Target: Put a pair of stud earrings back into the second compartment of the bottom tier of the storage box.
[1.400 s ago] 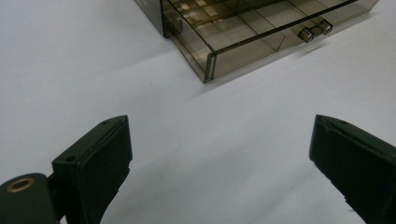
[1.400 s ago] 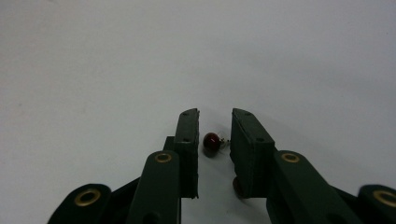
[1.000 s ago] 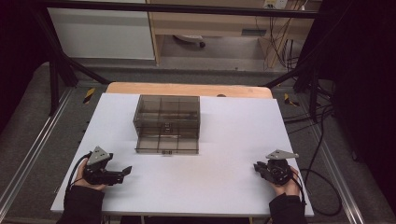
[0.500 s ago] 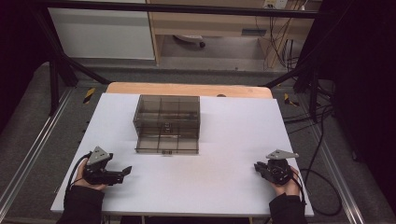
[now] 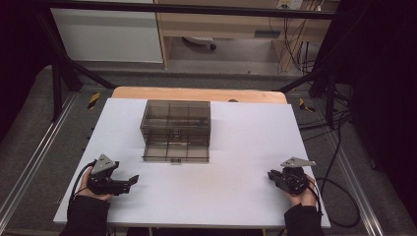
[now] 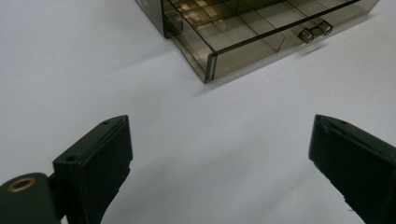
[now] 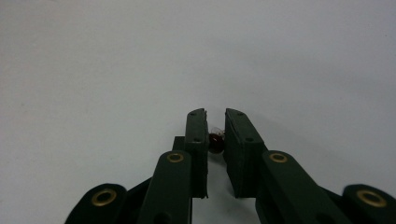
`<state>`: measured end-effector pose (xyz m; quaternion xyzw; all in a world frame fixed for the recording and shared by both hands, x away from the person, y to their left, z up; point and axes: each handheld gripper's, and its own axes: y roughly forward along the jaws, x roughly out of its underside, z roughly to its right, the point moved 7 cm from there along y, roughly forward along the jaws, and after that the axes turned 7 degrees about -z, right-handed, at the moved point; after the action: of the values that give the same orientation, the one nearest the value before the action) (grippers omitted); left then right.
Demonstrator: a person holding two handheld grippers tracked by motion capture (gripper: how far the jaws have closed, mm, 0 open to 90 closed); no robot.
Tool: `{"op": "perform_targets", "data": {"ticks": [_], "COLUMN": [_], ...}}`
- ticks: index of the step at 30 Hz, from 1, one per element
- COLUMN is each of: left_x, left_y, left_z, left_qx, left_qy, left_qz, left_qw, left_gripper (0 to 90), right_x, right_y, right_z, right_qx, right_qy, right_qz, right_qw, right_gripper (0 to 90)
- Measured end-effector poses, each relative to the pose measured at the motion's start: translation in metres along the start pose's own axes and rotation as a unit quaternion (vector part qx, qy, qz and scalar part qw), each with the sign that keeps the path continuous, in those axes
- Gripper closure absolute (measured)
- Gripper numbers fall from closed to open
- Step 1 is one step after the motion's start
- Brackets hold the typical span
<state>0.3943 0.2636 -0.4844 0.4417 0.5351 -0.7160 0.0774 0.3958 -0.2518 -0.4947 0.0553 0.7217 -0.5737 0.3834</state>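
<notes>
A smoky see-through drawer box stands on the white table top, its bottom drawer pulled out toward me. In the left gripper view that drawer with its small knob lies ahead. My left gripper rests at the near left of the table, jaws wide apart with nothing between them. At the near right my right gripper is shut on a tiny dark red piece pinched between its pads.
Behind the table's wooden far edge stand a black frame and a shelf unit with cables. Metal rails run along both sides. Bare white surface lies between the two grippers.
</notes>
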Motion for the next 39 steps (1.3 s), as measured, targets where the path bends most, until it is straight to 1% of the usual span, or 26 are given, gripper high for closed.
{"op": "perform_targets", "data": {"ticks": [13, 19, 32, 34, 39], "left_x": [0.000, 0.000, 0.000, 0.000, 0.000], "left_y": [0.001, 0.001, 0.001, 0.000, 0.000], "left_z": [0.000, 0.000, 0.000, 0.000, 0.001], "left_qx": [0.000, 0.000, 0.000, 0.001, 0.001], "left_qy": [0.002, 0.002, 0.004, 0.005, 0.007], "left_qz": [-0.001, -0.001, -0.001, 0.000, 0.000], "left_qw": [1.0000, 1.0000, 1.0000, 1.0000, 1.0000], "left_gripper": [6.5, 6.5, 6.5, 6.6, 6.6], "right_x": [-0.006, -0.009, -0.022, -0.025, -0.033], "right_y": [-0.003, -0.004, -0.006, -0.006, -0.006], "right_z": [-0.003, -0.005, -0.019, -0.021, -0.029], "right_qx": [-0.009, -0.016, -0.031, -0.032, -0.040], "right_qy": [-0.001, -0.006, -0.014, -0.020, -0.026], "right_qz": [0.012, 0.015, 0.024, 0.028, 0.032], "right_qw": [0.9999, 0.9998, 0.9991, 0.9989, 0.9983], "right_gripper": [79.8, 79.8, 79.8, 79.8, 79.8]}}
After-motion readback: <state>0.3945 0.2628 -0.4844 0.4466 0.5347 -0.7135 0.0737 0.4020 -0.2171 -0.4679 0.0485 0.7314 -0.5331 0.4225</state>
